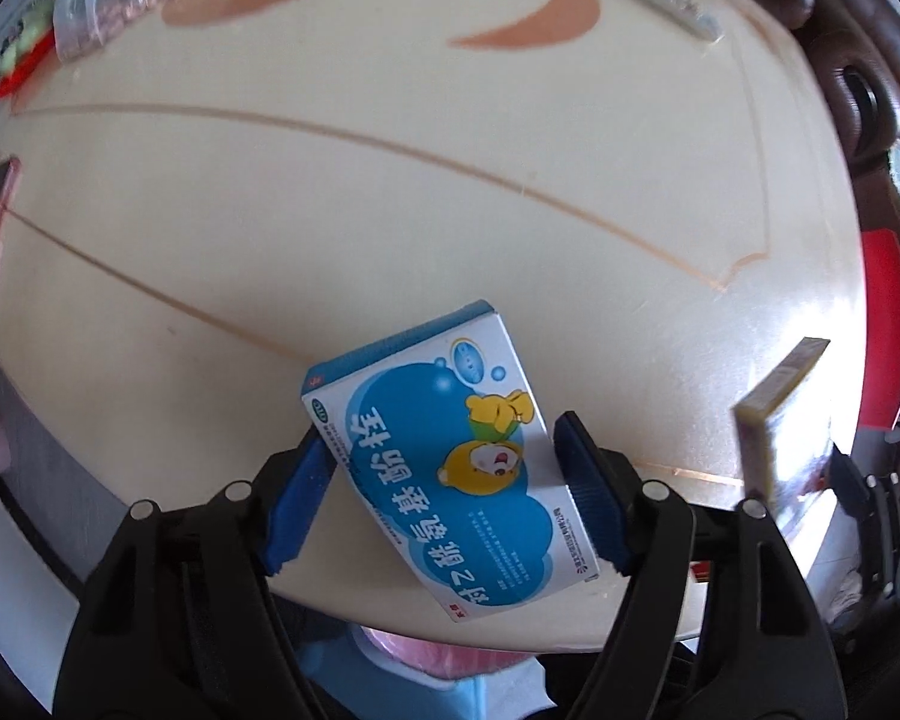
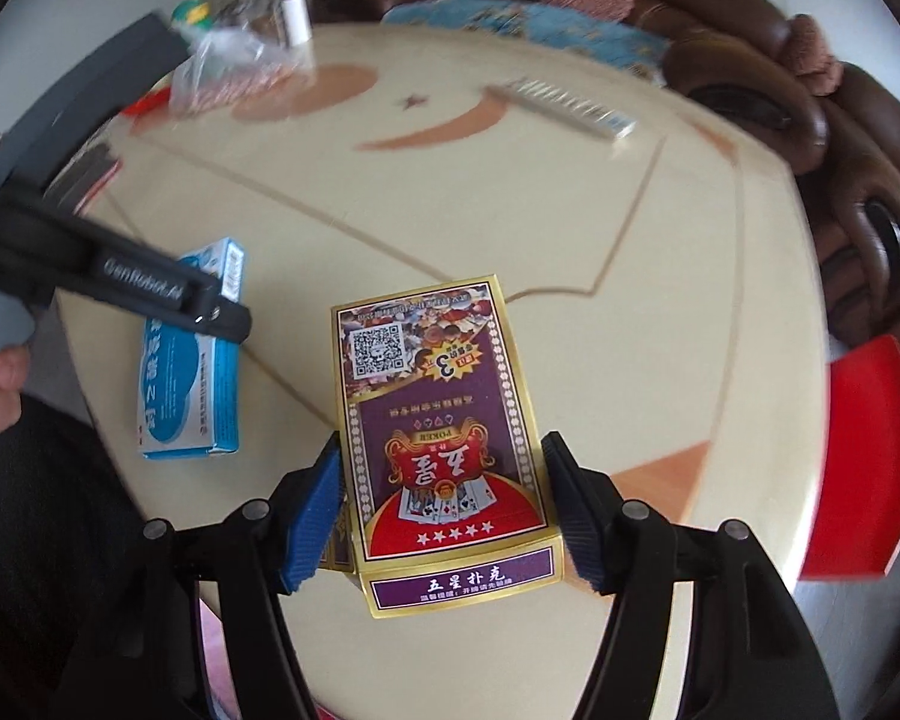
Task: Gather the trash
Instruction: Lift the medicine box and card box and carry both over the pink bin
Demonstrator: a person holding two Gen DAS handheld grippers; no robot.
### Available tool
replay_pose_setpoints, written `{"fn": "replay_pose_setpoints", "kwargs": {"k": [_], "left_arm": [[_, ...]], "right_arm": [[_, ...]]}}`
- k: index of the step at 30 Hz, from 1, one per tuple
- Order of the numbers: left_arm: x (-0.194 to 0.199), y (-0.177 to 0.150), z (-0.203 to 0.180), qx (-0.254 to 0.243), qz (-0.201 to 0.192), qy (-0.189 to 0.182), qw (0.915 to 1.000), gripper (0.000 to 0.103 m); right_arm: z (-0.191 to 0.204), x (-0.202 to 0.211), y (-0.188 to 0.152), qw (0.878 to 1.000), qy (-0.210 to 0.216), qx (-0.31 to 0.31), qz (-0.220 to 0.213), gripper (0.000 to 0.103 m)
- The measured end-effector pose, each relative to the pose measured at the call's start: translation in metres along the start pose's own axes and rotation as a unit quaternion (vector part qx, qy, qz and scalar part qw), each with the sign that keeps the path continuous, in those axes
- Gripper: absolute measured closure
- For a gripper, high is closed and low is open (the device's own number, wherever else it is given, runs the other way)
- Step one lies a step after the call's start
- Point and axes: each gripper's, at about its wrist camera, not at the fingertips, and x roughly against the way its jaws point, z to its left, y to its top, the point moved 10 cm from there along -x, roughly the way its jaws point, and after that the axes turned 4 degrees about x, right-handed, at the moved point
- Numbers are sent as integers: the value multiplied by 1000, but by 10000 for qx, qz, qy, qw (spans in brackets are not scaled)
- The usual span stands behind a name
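A blue and white medicine box (image 1: 444, 456) with cartoon bears sits between the blue pads of my left gripper (image 1: 444, 480), which is shut on it above the cream table (image 1: 330, 210). The same box (image 2: 189, 360) shows in the right wrist view under the left gripper's black arm (image 2: 120, 282). My right gripper (image 2: 444, 504) is shut on a purple and gold poker card box (image 2: 444, 432), held over the table. That card box (image 1: 774, 420) appears edge-on at the right of the left wrist view.
A comb (image 2: 564, 105) lies at the table's far side. A plastic bag (image 2: 234, 69), bottles (image 2: 258, 0) and a white tube stand at the far left. A brown sofa (image 2: 840, 168) runs along the right. A red object (image 2: 864, 462) sits beyond the table's right edge.
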Motion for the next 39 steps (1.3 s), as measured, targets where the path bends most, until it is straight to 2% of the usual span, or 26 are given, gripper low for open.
{"fn": "replay_pose_setpoints", "kwargs": {"k": [4,7,12,16,19,22,25,32,39], "left_arm": [[28,2,0,-223,-638,-6,9977,31],[59,2,3,-456,-1261,27,9910,31],[113,-14,9,-879,-2179,116,9719,31],[149,-34,12,-1165,-2809,224,9524,31],[169,-60,12,-1352,-3028,185,9432,31],[182,-70,20,-1464,-3170,194,9369,31],[199,-91,22,-1649,-3390,200,9260,31],[223,-129,27,-1804,-3573,45,9164,31],[238,-151,34,-1942,-3743,5,9068,31]], "right_arm": [[-3,29,5,9988,-199,-270,-350,40],[-1,53,9,9969,-338,-399,-590,40],[11,97,7,9926,-559,-568,-917,40],[23,132,0,9886,-714,-710,-1122,40],[34,156,-9,9861,-798,-760,-1245,40],[49,181,-19,9831,-893,-796,-1385,40],[62,207,-29,9796,-948,-854,-1555,40],[97,255,-51,9741,-986,-880,-1833,40],[118,278,-65,9714,-984,-872,-1978,40]]}}
